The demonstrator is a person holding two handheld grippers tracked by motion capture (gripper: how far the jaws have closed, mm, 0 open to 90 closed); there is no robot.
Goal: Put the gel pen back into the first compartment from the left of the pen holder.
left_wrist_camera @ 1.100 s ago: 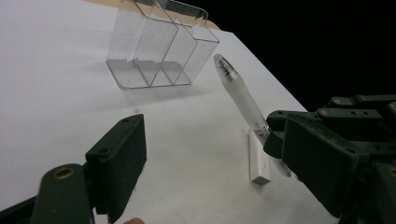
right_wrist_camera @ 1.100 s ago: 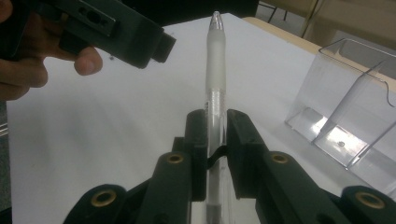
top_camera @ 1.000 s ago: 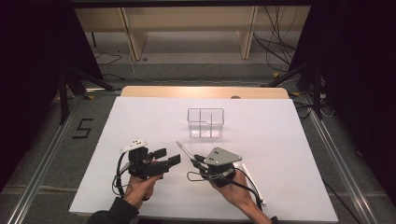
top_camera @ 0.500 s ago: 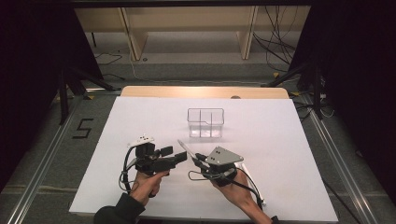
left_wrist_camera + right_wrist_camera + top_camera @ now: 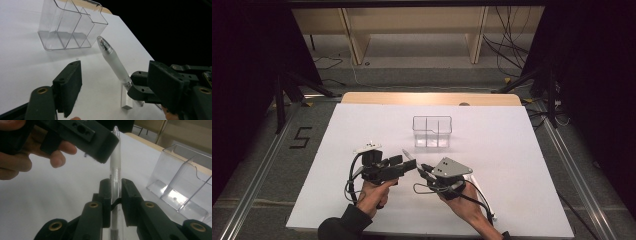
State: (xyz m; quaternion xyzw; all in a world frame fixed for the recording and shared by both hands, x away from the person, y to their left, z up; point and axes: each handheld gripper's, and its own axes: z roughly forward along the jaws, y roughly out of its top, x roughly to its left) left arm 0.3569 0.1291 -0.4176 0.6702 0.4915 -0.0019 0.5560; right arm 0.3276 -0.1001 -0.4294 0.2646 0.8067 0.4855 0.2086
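Frosted translucent pen (image 5: 115, 173), slim cylinder, clamped between the right gripper (image 5: 115, 195) pads, tip raised over the matte white table (image 5: 522, 150). Left gripper (image 5: 115, 77): jaws have just been closing, pen between them, not pressed. Clear hard-plastic compartment organizer (image 5: 432, 131) stands near, beyond.

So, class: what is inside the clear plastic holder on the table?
The holder has nothing in it: its see-through walls show bare compartments. The pen is outside, gripped in the right claw.

Bright table, dark surround — perhaps soft.
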